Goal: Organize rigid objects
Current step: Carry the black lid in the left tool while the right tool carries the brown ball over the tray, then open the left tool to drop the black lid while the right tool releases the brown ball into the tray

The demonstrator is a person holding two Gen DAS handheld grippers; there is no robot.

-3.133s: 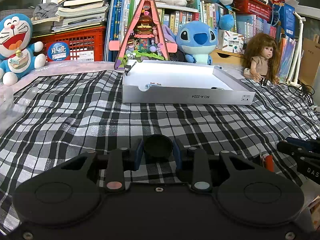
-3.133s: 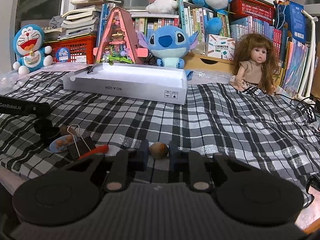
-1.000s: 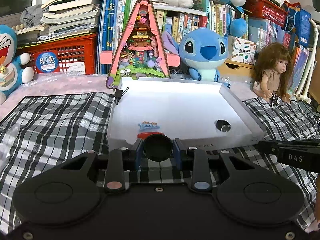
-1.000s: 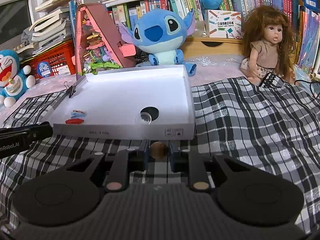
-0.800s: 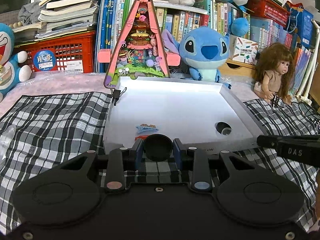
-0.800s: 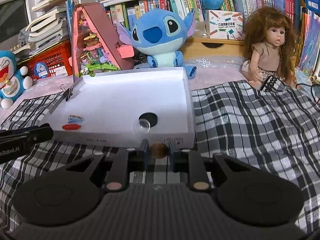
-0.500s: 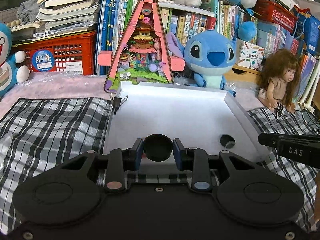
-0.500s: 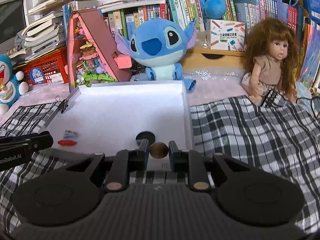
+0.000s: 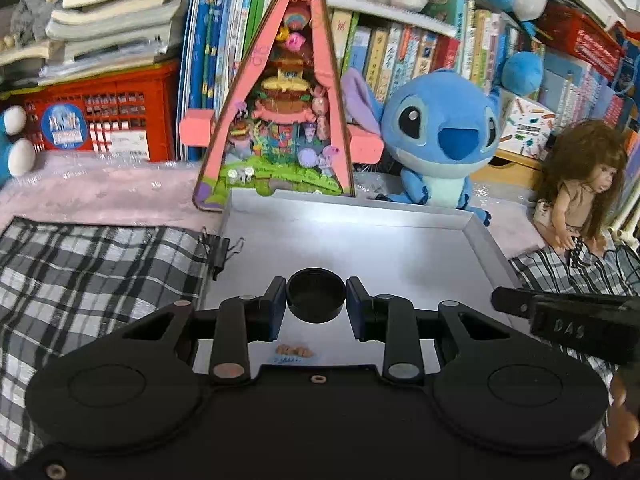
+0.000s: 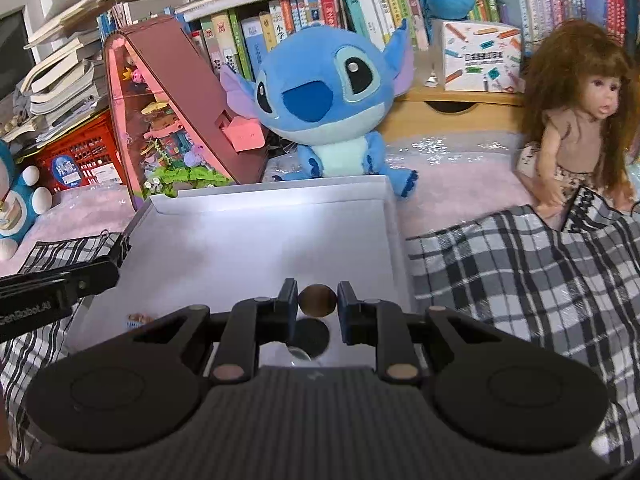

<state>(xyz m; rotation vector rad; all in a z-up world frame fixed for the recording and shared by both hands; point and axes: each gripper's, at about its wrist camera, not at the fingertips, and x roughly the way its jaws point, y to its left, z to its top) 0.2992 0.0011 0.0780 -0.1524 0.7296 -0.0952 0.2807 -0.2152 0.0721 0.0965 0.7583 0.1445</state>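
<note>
My left gripper (image 9: pixel 316 300) is shut on a black round cap (image 9: pixel 316 295) and hangs over the near part of the white box (image 9: pixel 486 240). My right gripper (image 10: pixel 318 300) is shut on a small brown ball (image 10: pixel 318 299), also above the white box (image 10: pixel 394 232), near its right wall. Inside the box lie a black disc with a clear lens (image 10: pixel 310 338) just below the ball, and a small blue-and-orange clip (image 9: pixel 294 352) under the left gripper. Each gripper shows in the other's view as a black bar at the side.
A binder clip (image 9: pixel 218 250) grips the box's left wall. Behind the box stand a pink triangular toy house (image 9: pixel 286 120), a blue plush (image 9: pixel 440 136) and a doll (image 9: pixel 580 184). Checked cloth (image 10: pixel 520 280) covers the surface on both sides. Books and a red crate (image 9: pixel 100 116) fill the back.
Both grippers have moved forward from the box's front edge to over its inside, each keeping its object. The box now fills more of both views.
</note>
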